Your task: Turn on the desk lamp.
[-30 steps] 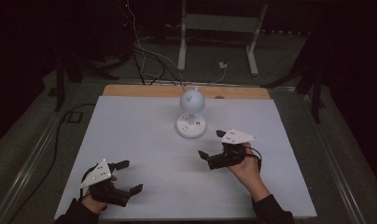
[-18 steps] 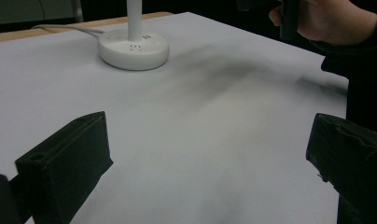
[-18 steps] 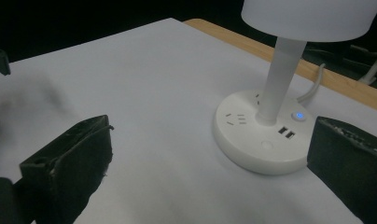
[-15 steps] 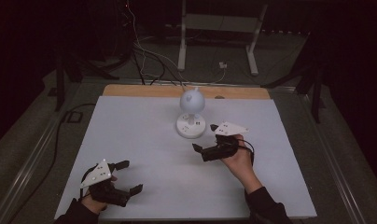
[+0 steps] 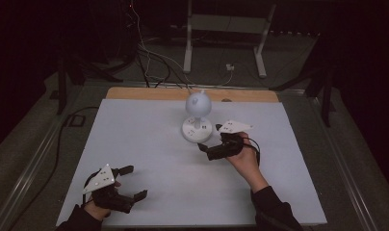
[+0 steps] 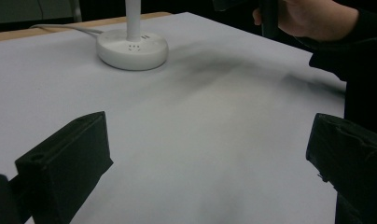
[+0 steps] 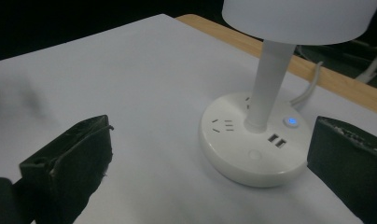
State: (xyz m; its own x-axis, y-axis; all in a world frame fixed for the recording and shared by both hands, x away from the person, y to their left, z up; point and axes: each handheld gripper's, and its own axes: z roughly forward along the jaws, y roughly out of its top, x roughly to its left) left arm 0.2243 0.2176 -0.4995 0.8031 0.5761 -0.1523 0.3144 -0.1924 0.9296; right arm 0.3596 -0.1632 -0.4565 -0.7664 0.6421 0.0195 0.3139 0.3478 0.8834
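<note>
Left gripper (image 5: 133, 182): jaws spread wide, nothing btwn them, just bare white table (image 5: 149, 144); sits at near-left corner, held by left hand (image 5: 98, 208).
Lamp (image 5: 197, 118): white, round base w/ sockets & USB ports, blue light lit on base (image 7: 291, 122); stands well ahead of left jaws, just ahead of right jaws, closer to the right-hand jaw.
Right gripper (image 5: 209, 144): jaws released, wide apart, empty; tips near lamp base, not touching.
Right hand (image 5: 245, 159): grips right gripper from behind.
</note>
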